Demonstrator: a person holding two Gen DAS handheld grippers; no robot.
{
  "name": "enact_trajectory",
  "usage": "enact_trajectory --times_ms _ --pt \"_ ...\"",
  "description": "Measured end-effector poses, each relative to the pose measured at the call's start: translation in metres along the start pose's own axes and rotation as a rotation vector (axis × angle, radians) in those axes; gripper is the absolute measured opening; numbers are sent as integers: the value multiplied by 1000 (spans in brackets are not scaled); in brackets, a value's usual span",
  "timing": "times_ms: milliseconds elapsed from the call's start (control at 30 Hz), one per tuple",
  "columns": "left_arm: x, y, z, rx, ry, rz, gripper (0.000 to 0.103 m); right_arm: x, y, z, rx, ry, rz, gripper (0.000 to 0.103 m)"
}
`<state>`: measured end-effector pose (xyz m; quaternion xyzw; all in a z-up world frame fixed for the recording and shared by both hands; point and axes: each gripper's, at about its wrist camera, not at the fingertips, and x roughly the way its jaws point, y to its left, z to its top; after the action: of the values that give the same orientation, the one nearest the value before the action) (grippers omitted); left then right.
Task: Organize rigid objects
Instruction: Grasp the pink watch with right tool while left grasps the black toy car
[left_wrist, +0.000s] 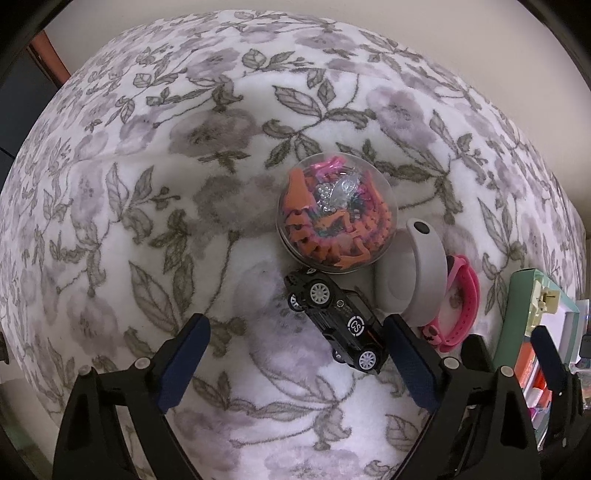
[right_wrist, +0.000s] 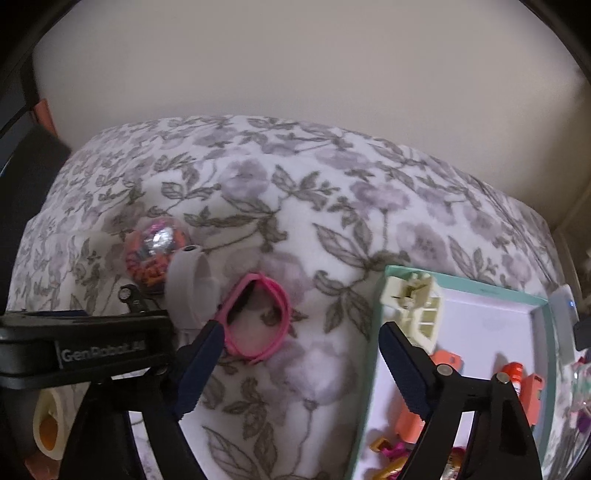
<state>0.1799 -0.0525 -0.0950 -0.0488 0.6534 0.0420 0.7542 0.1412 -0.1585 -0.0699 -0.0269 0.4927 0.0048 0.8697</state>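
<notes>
Toy car lies by your wide-open left gripper, at its two o'clock.
Light, stiff, slick: pinch its flanks. Right gripper wide, empty.

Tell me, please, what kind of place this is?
Probably a home, perhaps a bedroom: a soft floral blanket covers the surface against a plain wall. Small toys lie on it, such as a black toy car, beside a teal box of trinkets.
</notes>
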Motion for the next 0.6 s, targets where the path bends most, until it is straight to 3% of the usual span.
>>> enact_trajectory --times_ms 300,367,600 --pt "0 1 0 -20 8 -5 94 23 9 -10 11 38 70 78" --pt "0 -1 0 -23 8 -21 87 28 8 -11 49 50 95 77" --pt "0 -7 -1 -16 4 -23 83 35 10 -13 65 45 83 74"
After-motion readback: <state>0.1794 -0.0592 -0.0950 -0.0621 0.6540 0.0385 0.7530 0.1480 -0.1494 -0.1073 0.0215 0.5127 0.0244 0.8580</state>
